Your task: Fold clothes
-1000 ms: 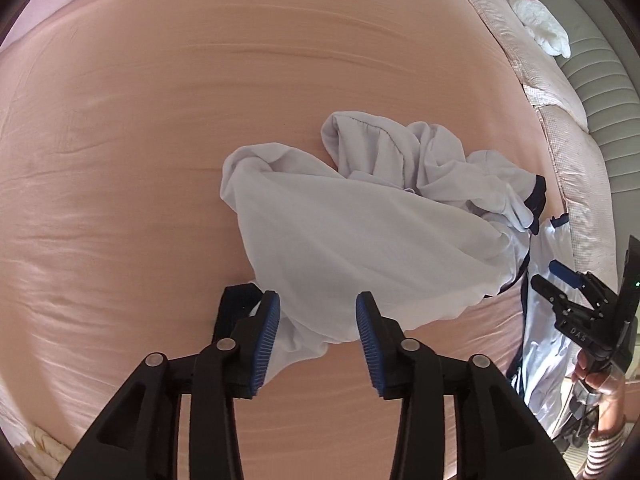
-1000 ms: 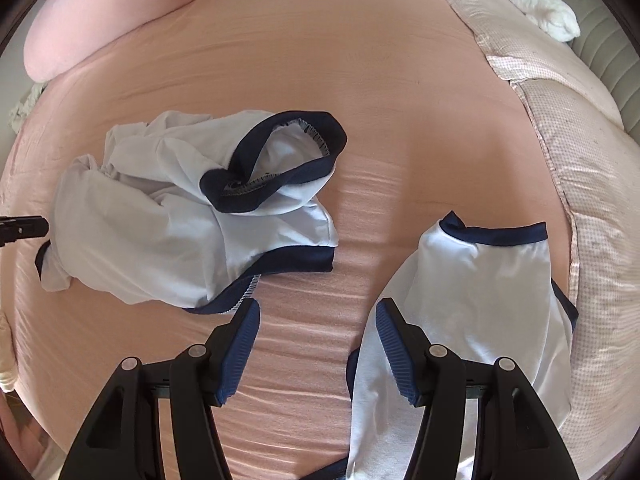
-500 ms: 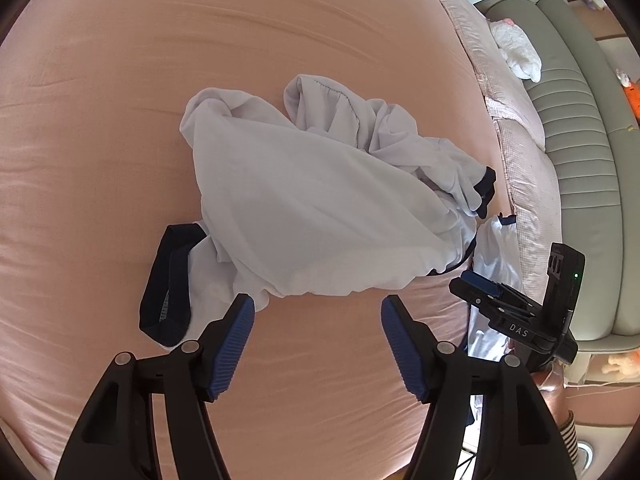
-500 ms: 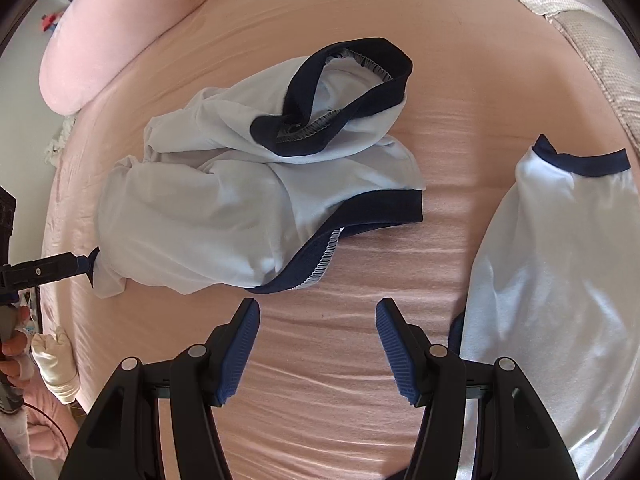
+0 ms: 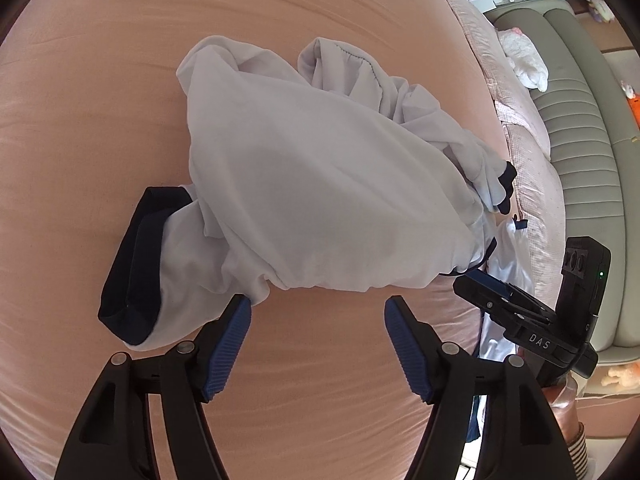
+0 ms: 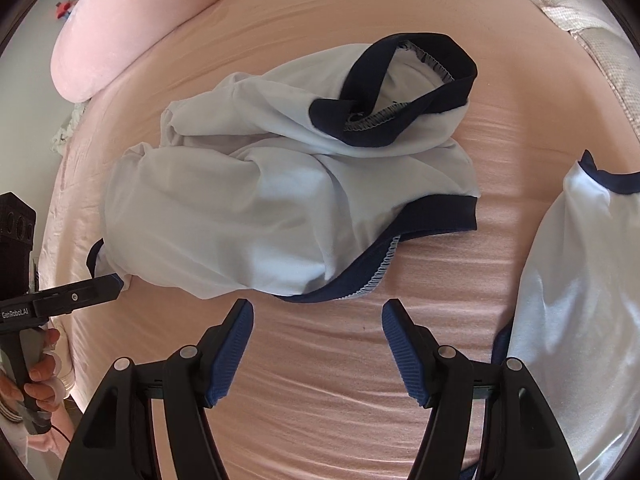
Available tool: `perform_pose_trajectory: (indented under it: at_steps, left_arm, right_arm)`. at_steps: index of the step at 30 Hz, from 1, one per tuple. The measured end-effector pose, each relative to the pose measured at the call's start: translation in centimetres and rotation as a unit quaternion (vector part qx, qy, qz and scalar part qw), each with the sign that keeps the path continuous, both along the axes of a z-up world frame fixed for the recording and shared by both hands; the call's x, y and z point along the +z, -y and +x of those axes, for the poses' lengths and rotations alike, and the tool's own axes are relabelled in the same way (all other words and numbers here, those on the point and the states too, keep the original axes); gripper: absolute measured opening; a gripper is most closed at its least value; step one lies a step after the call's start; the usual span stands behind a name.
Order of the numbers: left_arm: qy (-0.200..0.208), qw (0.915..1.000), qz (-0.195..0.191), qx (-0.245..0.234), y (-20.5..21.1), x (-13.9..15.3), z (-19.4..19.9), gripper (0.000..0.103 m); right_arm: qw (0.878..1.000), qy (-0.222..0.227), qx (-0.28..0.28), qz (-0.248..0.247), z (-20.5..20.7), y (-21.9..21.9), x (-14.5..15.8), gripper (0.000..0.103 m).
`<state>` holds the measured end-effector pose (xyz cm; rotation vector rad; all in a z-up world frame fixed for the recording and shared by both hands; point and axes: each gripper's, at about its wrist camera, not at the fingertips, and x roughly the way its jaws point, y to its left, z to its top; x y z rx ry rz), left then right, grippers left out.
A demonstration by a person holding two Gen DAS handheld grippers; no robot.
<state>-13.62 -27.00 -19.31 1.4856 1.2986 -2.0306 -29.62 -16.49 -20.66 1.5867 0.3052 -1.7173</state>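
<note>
The bed, under a peach sheet, carries everything. A crumpled white garment with navy trim lies bunched in a heap near its middle, not folded; its long axis runs from the left tool's side across to the right tool's side, a navy-banded opening lifted on the far end from the left tool. A second white garment lies flatter, just beside the heap on the right tool's own right. The heap sits straight ahead of both tools. The left tool stands released, its left pad touching the near hem, so that hand seems nearer. The right tool also gapes, empty, low over bare sheet just short of the navy edge.
</note>
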Motion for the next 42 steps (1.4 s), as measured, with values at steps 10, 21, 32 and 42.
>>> perform_pose_trajectory:
  at_steps: [10,21,32,42]
  left_arm:
    - [0.016,0.9995,0.01,0.025,0.3,-1.8,-1.3,0.068]
    - [0.014,0.9993,-0.035,0.007,0.1,-1.6,-3.1,0.066]
    - [-0.01,0.9981,-0.061,0.002,0.2,-0.2,-3.6,0.044]
    - [-0.033,0.9951,-0.091,0.019,3.2,3.6,-4.5,0.041]
  right_arm:
    - [0.997,0.04,-0.059,-0.042,-1.3,-0.2,-0.9,0.067]
    - [0.995,0.026,-0.06,-0.078,-1.4,0.1,-0.6,0.065]
    - [0.994,0.053,-0.044,-0.08,-0.4,-0.6,0.6,0.024]
    - [0.989,0.07,-0.043,-0.125,0.7,-2.0,4.0,0.023]
